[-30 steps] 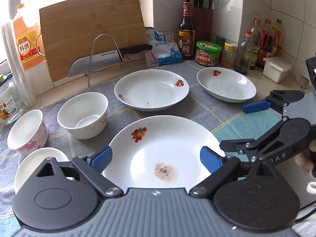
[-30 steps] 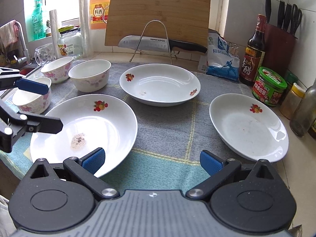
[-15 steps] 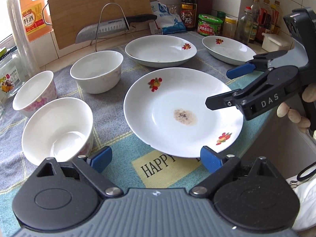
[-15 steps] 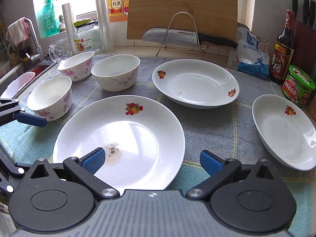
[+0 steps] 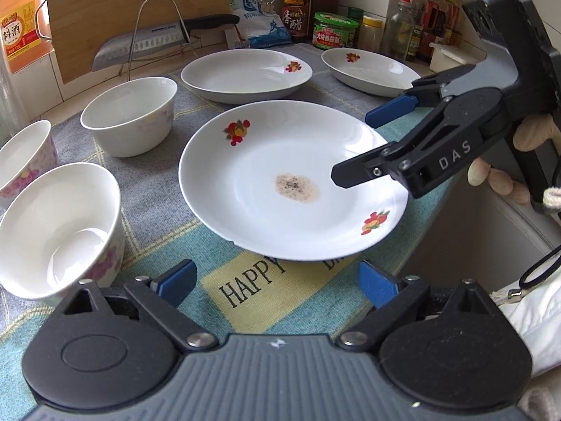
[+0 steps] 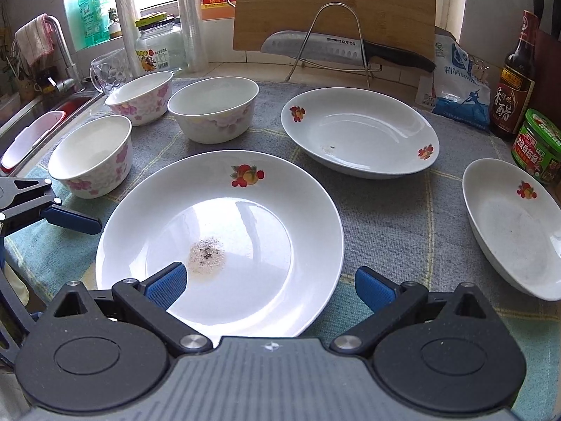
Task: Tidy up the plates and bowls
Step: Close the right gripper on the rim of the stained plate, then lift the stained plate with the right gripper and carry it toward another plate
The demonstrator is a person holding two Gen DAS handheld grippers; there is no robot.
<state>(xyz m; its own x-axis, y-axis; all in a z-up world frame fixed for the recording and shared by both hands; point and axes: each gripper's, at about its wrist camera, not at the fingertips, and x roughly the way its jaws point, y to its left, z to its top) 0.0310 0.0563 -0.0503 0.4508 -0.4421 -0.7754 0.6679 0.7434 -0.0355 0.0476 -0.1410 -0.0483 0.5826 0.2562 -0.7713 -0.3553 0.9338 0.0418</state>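
A large white plate [image 5: 291, 179] with fruit prints and a brown crumb stain lies on the mat near the counter's front edge; it also shows in the right wrist view [image 6: 224, 238]. Two more white plates lie behind it, one in the middle [image 6: 357, 129] and one at the right [image 6: 515, 224]. Three white bowls with pink flowers [image 6: 214, 108] [image 6: 140, 96] [image 6: 93, 154] stand at the left. My left gripper [image 5: 277, 280] is open, just short of the large plate's near rim. My right gripper [image 6: 268, 284] is open over that plate's near edge.
A cutting board [image 6: 336, 3] and a knife [image 6: 336, 47] on a wire rack stand at the back. Sauce bottles [image 6: 513, 80], a green jar [image 6: 538, 147] and a salt bag [image 6: 455, 80] line the back right. A sink [image 6: 35, 119] lies at the far left.
Both grippers have drawn back toward the counter's front edge and swung left. The right gripper now hangs over the large plate. The dishes have not moved.
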